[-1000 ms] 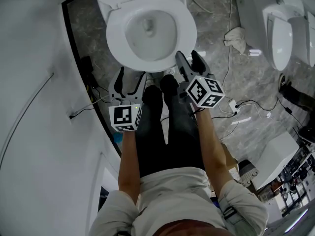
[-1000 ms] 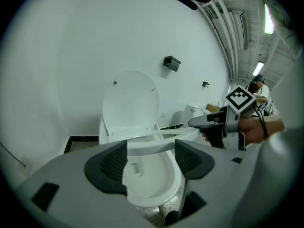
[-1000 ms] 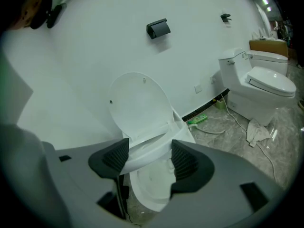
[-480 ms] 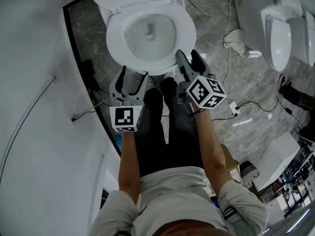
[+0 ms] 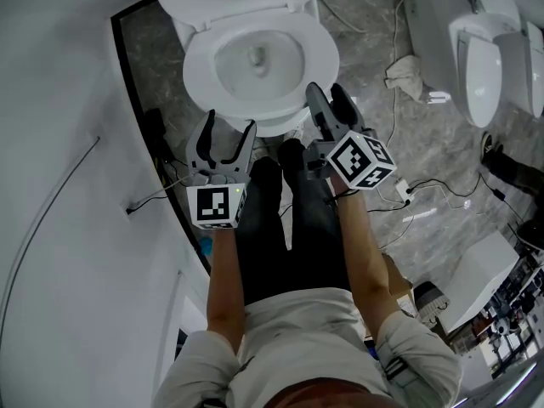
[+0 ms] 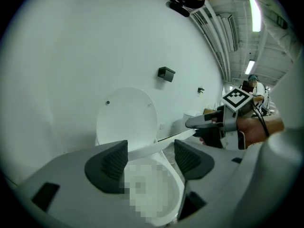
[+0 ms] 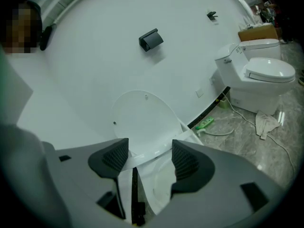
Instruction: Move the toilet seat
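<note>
The white toilet [image 5: 255,58] stands at the top of the head view, its lid [image 6: 126,115] raised against the wall. The seat ring [image 5: 316,53] runs round the bowl and shows as a white strip [image 6: 152,148] beyond the left jaws. My left gripper [image 5: 229,124] hangs at the bowl's front left, open, with nothing gripped. My right gripper [image 5: 325,89] hovers at the front right rim, also open and holding nothing. In the right gripper view the lid [image 7: 142,122] and seat edge [image 7: 152,153] lie past the jaws. The right gripper [image 6: 204,122] also shows in the left gripper view.
A white wall [image 5: 59,143] runs close along the left. A second toilet [image 5: 484,49] stands at the right, with a crumpled cloth [image 5: 406,73] and loose cables [image 5: 425,185] on the grey floor between. The person's legs [image 5: 289,228] stand just before the bowl.
Both grippers have risen a little in front of the bowl and rolled slightly. Their jaws stand as wide as before.
</note>
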Action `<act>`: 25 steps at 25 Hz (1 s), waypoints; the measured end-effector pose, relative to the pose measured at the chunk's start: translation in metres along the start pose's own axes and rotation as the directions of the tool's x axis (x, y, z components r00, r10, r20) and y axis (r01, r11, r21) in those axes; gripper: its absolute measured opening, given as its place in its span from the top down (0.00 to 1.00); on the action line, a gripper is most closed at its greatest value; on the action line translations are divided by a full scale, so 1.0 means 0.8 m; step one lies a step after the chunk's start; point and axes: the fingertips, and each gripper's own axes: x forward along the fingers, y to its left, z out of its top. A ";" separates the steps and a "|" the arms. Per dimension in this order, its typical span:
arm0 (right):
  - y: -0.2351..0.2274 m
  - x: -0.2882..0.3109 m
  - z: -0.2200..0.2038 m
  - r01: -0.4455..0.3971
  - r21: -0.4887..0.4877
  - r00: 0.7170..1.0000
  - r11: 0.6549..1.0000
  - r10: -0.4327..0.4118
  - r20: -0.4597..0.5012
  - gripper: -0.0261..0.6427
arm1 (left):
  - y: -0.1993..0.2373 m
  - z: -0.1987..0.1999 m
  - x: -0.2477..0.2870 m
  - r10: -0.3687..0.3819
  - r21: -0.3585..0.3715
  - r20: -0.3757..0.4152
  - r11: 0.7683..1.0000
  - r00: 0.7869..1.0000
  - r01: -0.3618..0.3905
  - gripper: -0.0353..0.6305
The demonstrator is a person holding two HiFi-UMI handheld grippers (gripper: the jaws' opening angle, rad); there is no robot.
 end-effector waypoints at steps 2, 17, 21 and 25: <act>0.003 0.001 0.006 -0.010 0.005 1.000 1.000 0.010 0.005 0.50 | 0.002 0.007 0.002 0.007 -0.007 0.008 1.000 1.000 -0.007 0.46; 0.053 -0.009 0.032 -0.141 -0.197 0.989 0.970 0.148 0.022 0.59 | 0.017 0.043 0.013 0.045 -0.050 0.064 0.998 0.997 -0.042 0.47; 0.075 -0.010 0.029 -0.203 -0.309 0.978 0.929 0.210 -0.011 0.55 | 0.020 0.049 0.017 0.052 -0.062 0.067 0.997 0.996 -0.048 0.47; 0.088 -0.008 0.028 -0.221 -0.398 0.974 0.890 0.225 -0.039 0.54 | 0.025 0.058 0.020 0.058 -0.071 0.077 0.996 0.995 -0.053 0.47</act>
